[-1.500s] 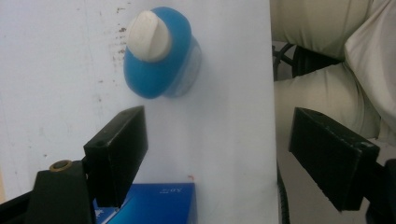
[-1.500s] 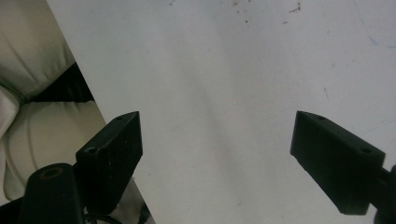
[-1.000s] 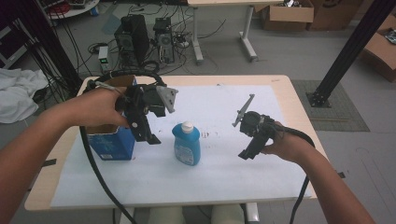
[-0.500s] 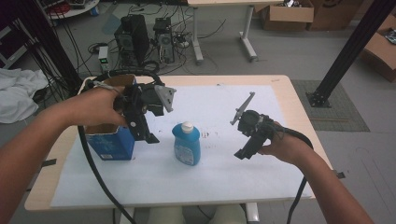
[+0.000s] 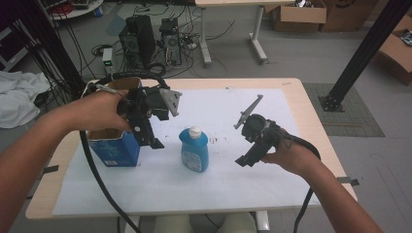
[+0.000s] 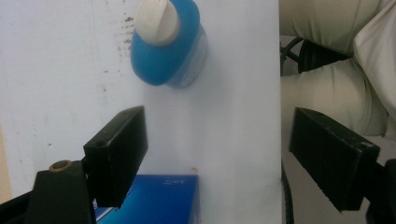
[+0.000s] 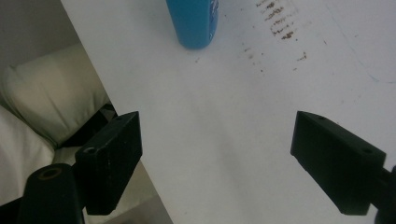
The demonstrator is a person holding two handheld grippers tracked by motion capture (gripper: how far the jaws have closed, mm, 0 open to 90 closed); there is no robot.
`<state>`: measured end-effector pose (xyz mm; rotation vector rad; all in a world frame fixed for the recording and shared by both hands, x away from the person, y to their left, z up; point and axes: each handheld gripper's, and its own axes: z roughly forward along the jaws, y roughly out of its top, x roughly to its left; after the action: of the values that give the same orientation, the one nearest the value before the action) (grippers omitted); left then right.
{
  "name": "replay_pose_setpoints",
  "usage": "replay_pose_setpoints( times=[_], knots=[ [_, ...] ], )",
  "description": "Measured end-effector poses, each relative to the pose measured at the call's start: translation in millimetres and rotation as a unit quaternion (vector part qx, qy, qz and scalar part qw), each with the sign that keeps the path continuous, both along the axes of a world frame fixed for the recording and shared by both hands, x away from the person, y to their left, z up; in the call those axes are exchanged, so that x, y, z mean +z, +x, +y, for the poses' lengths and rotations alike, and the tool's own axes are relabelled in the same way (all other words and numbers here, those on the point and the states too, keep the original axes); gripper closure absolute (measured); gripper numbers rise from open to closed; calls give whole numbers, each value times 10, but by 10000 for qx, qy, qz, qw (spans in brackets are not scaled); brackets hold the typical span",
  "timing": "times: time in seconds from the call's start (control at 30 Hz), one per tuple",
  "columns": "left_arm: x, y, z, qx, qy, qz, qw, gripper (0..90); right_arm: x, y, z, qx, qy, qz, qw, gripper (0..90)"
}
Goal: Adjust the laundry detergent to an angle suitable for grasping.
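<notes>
Since both the left gripper [image 6: 217, 158] & right gripper [image 7: 217, 158] gape empty, blue bottle [image 5: 194, 150] prob. light, slick plastic w/ some liquid; grab mid-body.

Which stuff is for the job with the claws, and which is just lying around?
Probably for the job:
blue plastic bottle with white cap
open blue cardboard box
left claw, open
right claw, open

Just lying around:
computer towers on the floor
white cloth
</notes>
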<state>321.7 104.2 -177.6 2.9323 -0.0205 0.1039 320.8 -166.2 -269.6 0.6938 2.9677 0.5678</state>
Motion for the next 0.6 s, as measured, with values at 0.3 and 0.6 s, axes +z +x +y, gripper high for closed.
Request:
replay_pose_setpoints(
  times=[0.3,0.6],
  knots=[
    [7,10,29,-37,14,-66,10000,204,-24,-45,52,-251,257,-40,9993,165],
    [0,8,39,14,45,-44,10000,204,-68,-93,125,-388,496,-109,9980,164]
  ],
)
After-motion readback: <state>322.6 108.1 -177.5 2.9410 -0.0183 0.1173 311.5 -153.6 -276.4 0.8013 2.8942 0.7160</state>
